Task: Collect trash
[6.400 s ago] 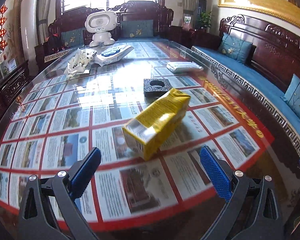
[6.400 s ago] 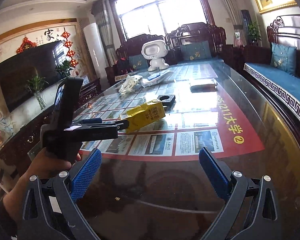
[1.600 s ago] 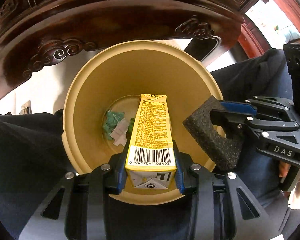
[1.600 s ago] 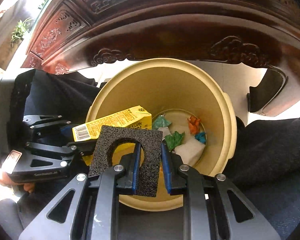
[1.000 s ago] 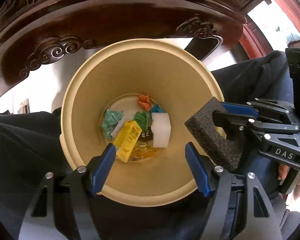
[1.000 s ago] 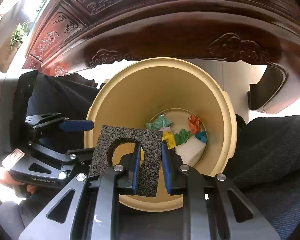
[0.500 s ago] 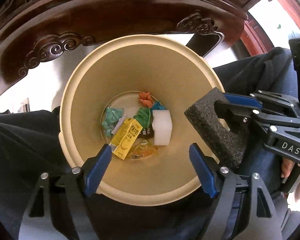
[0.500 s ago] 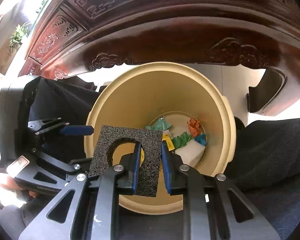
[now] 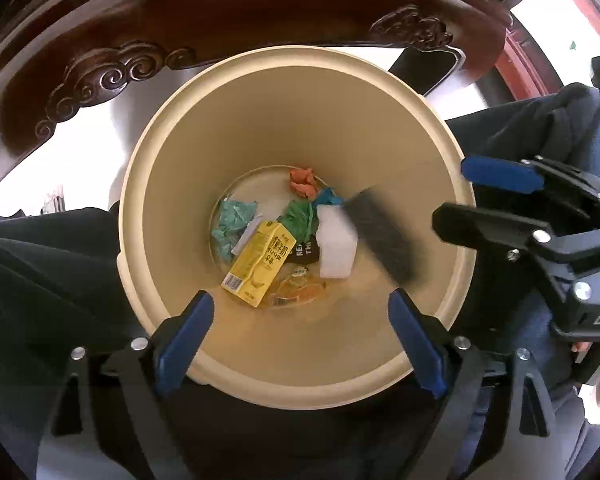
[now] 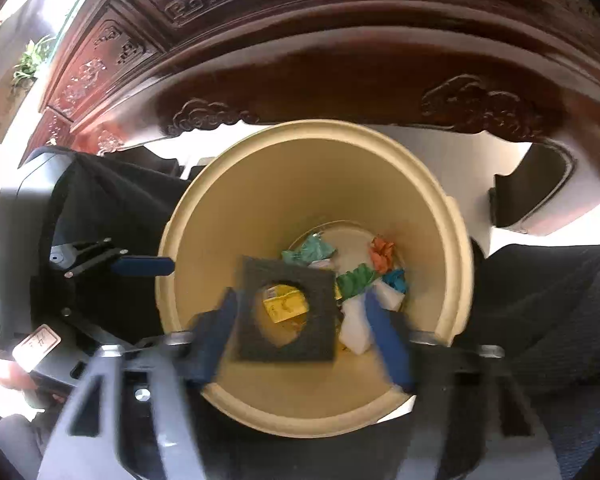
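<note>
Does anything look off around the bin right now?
Only the black foam piece: it is blurred, loose between the open right gripper fingers, above the tan bin. The yellow carton lies at the bottom with other scraps; nothing visible outside it.

L gripper (image 9: 300, 332) jaws apart, R gripper (image 10: 300, 338) seemingly too

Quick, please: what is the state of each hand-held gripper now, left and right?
Left hand-held gripper: open, holding nothing.
Right hand-held gripper: open; the black foam piece is between its fingers, blurred, apparently just released.
</note>
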A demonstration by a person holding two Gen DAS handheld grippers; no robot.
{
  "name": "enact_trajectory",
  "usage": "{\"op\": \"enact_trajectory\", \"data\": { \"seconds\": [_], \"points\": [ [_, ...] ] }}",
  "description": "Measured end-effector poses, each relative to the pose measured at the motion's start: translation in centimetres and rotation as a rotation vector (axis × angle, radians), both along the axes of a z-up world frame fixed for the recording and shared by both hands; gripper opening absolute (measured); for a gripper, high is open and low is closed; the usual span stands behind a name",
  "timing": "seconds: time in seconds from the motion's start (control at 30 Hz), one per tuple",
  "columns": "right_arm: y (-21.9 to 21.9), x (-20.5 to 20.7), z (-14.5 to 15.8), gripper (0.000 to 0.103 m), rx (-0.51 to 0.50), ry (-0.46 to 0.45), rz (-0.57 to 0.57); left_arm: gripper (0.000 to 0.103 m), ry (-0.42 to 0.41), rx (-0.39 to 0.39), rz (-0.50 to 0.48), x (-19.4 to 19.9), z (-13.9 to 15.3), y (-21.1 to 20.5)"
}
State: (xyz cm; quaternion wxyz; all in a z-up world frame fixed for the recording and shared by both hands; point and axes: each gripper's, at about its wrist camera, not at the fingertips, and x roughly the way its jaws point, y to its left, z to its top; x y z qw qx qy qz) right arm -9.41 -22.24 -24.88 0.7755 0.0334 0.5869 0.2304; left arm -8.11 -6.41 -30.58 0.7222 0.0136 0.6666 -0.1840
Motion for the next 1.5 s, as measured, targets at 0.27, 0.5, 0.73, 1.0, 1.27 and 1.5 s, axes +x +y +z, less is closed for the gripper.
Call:
{"op": "enact_trajectory", "data": {
  "seconds": [0.27,0.5,0.73,1.0,1.27,1.5],
  "points": [
    [0.25,-0.03,-0.16,0.066,-0.01,0.009,0.016,0.089,0.006,0.001,0.0,0.04,-0.16,-0.18],
    [0.35,0.03,-0.3,0.066,-0.014,0.015,0.013,0.089,0.01,0.004,0.002,0.1,-0.22,-0.13],
    [0.29,-0.05,-0.24,0.066,-0.014,0.019,0.012,0.089,0.009,0.01,-0.003,0.13,-0.34,-0.26],
    [0.49,-0.19,-0.38,0.067,-0.03,0.02,0.023,0.092,0.011,0.018,0.002,0.16,-0.44,-0.26],
    [0.53,-0.2,-0.5,0.067,-0.039,0.022,0.026,0.095,0.012,0.027,0.012,0.2,-0.47,-0.07],
    [0.61,-0.32,-0.58,0.069,-0.041,0.024,0.035,0.096,0.008,0.036,0.012,0.12,-0.4,-0.08]
  ]
}}
